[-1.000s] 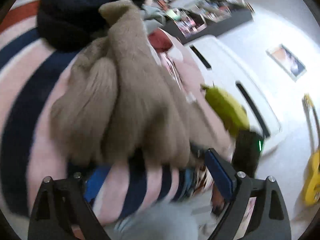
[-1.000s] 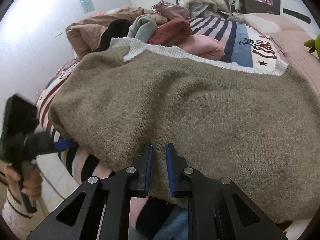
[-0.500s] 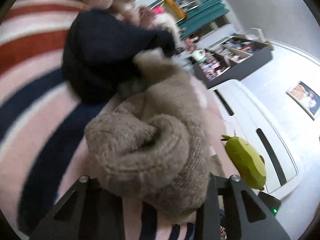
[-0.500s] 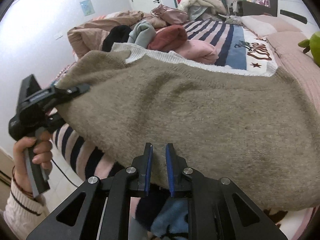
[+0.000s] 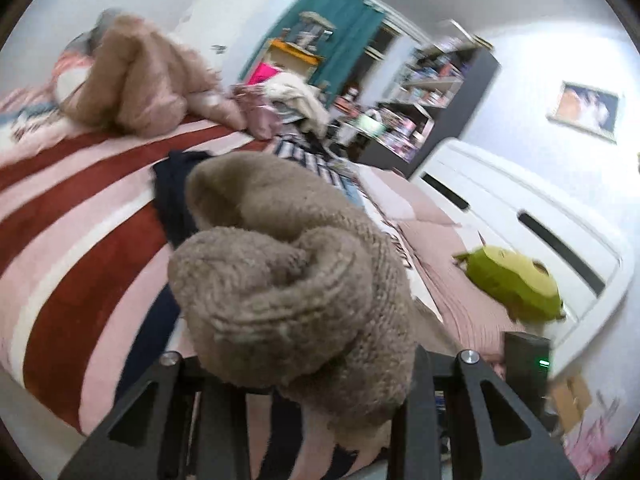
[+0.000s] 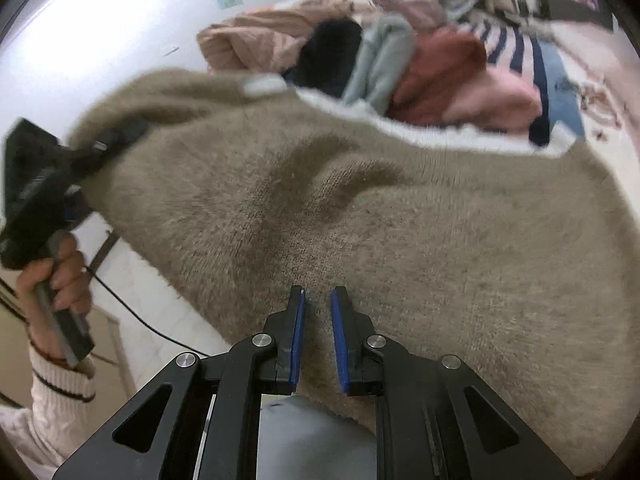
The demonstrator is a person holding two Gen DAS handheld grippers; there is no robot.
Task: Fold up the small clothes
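Lifted since a second ago, left gripper now pinches my tan sweater's bunched corner, right gripper nips its near edge.

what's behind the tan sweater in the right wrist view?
Behind the tan sweater: folded clothes in black, grey, rust and pink on the striped bedspread. Whatever lies under the sweater is covered.

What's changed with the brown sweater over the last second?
The left gripper closed its jaws on a corner of the brown sweater and lifted it off the striped bedspread. The right gripper stayed shut on the near edge; the clothes pile is unmoved.
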